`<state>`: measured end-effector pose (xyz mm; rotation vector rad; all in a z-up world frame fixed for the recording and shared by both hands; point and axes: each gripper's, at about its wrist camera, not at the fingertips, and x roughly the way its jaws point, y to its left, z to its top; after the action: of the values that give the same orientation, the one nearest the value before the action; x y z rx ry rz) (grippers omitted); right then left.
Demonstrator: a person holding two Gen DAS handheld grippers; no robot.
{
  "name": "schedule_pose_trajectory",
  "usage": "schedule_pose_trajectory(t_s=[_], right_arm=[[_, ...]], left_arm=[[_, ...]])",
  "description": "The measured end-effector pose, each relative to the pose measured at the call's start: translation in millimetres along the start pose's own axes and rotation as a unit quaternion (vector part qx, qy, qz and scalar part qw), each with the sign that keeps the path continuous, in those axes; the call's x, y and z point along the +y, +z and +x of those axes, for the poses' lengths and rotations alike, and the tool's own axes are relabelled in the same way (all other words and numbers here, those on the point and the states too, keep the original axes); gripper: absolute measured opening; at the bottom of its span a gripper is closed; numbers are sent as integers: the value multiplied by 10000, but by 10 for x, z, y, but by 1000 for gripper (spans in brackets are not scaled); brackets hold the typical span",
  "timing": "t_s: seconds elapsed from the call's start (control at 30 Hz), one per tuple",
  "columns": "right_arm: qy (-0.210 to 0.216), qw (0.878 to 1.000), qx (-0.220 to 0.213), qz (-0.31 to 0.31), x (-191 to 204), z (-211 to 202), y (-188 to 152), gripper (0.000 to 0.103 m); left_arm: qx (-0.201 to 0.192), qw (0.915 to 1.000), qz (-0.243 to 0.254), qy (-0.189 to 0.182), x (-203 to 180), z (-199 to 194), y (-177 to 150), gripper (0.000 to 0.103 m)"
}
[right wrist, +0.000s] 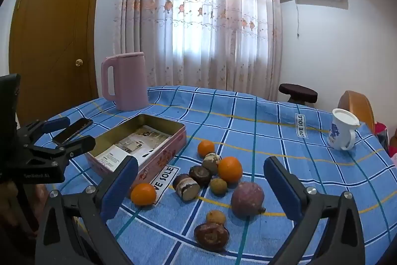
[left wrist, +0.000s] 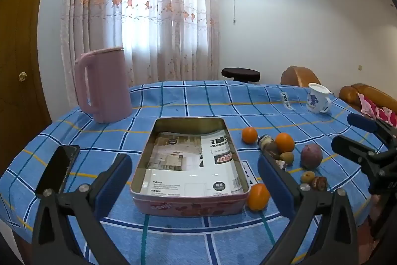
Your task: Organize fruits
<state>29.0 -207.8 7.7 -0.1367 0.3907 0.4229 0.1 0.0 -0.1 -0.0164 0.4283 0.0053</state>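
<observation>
Blue checked cloth covers the table (right wrist: 248,116), and on it we find the pink rectangular metal tin (left wrist: 191,205), lid off, lined only with printed paper; no fruit is inside it yet, so we judge the sorting has not begun.

Fruits lie loose on the cloth to the right of the tin: three round oranges, one touching the tin's near right corner (left wrist: 258,196) and two further back (right wrist: 206,147) (right wrist: 230,169); a dull purple round fruit (right wrist: 247,199); two small yellowish-brown fruits (right wrist: 218,186) (right wrist: 215,217); and several dark brown, chestnut-like pieces (right wrist: 211,236), which we cannot identify.

Left hand-held gripper (left wrist: 194,180): released, blue pads spread wide, straddling the tin, likely ready to steady it. Right hand-held gripper (right wrist: 201,188): also released, empty, pads spread either side of the fruit cluster, nothing between them touched.

Bystanders: a tall pink plastic jug (left wrist: 104,86), a black phone (left wrist: 58,169) left of the tin, and a white mug with blue print (right wrist: 343,129), all well apart from the fruit.
</observation>
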Motion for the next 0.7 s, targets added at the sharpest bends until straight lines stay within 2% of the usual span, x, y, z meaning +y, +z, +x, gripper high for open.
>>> schedule_pose_trajectory(t_s=[0.7], right_arm=[[-65, 9999, -88, 98, -38, -95, -15, 102]], left_arm=[[20, 10000, 5, -16, -12, -50, 4, 103]])
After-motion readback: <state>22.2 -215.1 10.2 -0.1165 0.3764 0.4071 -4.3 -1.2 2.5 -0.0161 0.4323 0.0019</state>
